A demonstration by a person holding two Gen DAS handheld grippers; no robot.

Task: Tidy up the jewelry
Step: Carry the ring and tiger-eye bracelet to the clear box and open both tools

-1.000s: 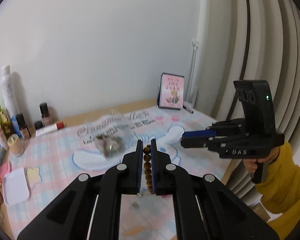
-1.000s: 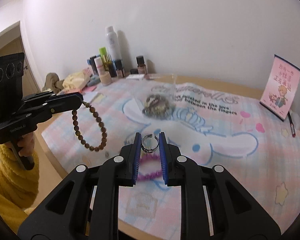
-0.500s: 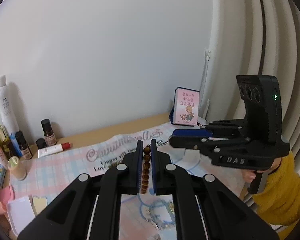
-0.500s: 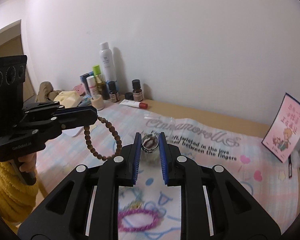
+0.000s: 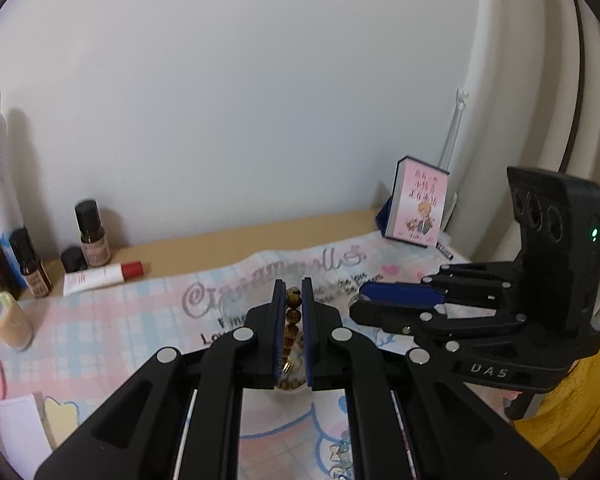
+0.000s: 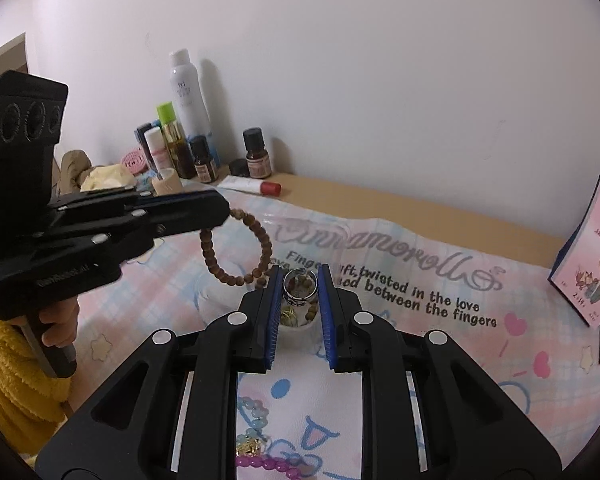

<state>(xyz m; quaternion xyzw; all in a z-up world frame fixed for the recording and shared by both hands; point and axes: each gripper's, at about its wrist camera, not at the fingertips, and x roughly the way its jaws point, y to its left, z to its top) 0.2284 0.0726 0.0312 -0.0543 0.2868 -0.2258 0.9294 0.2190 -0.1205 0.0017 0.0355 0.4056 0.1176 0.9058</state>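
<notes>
Right gripper (image 6: 299, 292) is pinching a silver ring (image 6: 299, 289) over the clear cup (image 6: 296, 320) while the left gripper (image 5: 291, 320) is gripping the wooden bead bracelet (image 6: 236, 248) just beside it, so the person probably wants each centred over the cup before letting go.

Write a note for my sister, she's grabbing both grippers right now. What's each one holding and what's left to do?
Left gripper: shut on the wooden bead bracelet, which hangs in the air off its fingers.
Right gripper: shut on the silver ring, also held up.
Below both sits a small clear cup on the Cinnamoroll mat, with some jewelry already in it.
Left on the mat, near you: a pink bead bracelet and a pale blue bead piece.
Probably next: drop the ring and wooden bracelet into the cup, then collect the two loose pieces.
</notes>
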